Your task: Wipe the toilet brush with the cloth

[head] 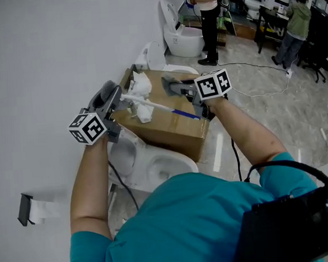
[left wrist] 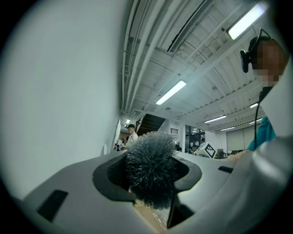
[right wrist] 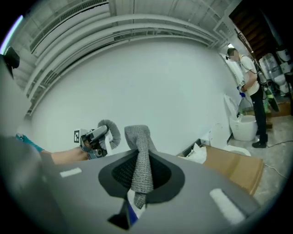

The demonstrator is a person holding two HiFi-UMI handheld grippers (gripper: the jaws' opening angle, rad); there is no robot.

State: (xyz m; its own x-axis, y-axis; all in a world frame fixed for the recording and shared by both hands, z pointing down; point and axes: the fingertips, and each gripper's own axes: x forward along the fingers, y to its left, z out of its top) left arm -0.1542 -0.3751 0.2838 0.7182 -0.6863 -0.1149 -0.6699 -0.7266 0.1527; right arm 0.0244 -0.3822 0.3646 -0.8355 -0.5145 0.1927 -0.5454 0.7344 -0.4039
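Note:
The toilet brush has a grey bristle head, a white shaft and a blue end. My left gripper is shut on the brush at its head, and the bristles fill the gap between the jaws in the left gripper view. The shaft runs level across to the right, under my right gripper. That gripper is shut on a grey knitted cloth, which stands up in a fold from between the jaws. In the right gripper view the brush head shows a short way off to the left.
A cardboard box with crumpled white paper lies under both grippers, over a white toilet. The white wall is close on the left. Further toilets and standing people are at the back.

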